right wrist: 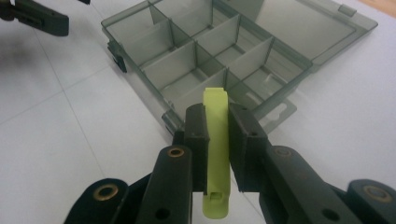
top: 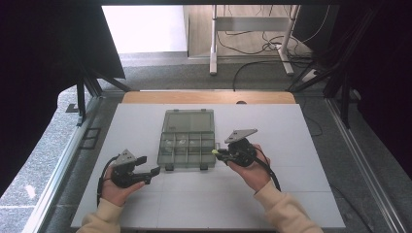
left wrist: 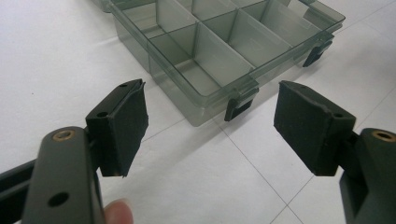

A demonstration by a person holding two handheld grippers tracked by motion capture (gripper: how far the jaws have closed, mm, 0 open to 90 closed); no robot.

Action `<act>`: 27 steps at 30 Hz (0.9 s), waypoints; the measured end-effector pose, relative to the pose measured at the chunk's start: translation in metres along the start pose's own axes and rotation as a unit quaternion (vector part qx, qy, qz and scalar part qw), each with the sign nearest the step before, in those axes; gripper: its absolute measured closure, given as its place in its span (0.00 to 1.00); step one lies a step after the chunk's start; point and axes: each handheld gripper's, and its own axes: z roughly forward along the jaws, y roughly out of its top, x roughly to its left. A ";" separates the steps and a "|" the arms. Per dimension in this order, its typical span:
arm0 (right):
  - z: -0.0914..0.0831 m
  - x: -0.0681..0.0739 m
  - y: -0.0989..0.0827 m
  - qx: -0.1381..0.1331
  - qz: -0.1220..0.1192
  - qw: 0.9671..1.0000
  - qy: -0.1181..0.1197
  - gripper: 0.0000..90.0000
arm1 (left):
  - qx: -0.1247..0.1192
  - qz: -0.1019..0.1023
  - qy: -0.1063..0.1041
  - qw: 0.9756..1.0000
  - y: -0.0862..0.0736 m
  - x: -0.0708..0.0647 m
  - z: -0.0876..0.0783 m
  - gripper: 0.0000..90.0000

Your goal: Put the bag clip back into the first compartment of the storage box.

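1. White tabletop [top: 291,194] carried a clear compartment box [top: 187,145] with its lid laid open toward twelve o'clock.
2. Right tongs [right wrist: 217,123] pinched a yellow-green clip [right wrist: 216,154], its long axis aimed at the box's near corner cell, just beside the rim at three o'clock of the box.
3. Left tongs [left wrist: 210,126] stood spread and empty at eight o'clock of the box, so the right hand [top: 250,170] was judged the nearer for placing.
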 end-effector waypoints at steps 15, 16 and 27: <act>0.019 0.002 0.019 -0.002 -0.006 1.000 0.014 0.87 | 0.000 -0.001 0.000 1.000 0.000 0.000 0.000 0.29; 0.020 0.002 0.020 -0.002 -0.007 1.000 0.015 0.87 | 0.000 -0.001 0.000 1.000 0.000 0.000 0.000 0.30; 0.030 0.001 0.029 -0.004 -0.007 1.000 0.019 0.87 | 0.000 -0.001 0.001 1.000 0.000 0.000 0.000 0.30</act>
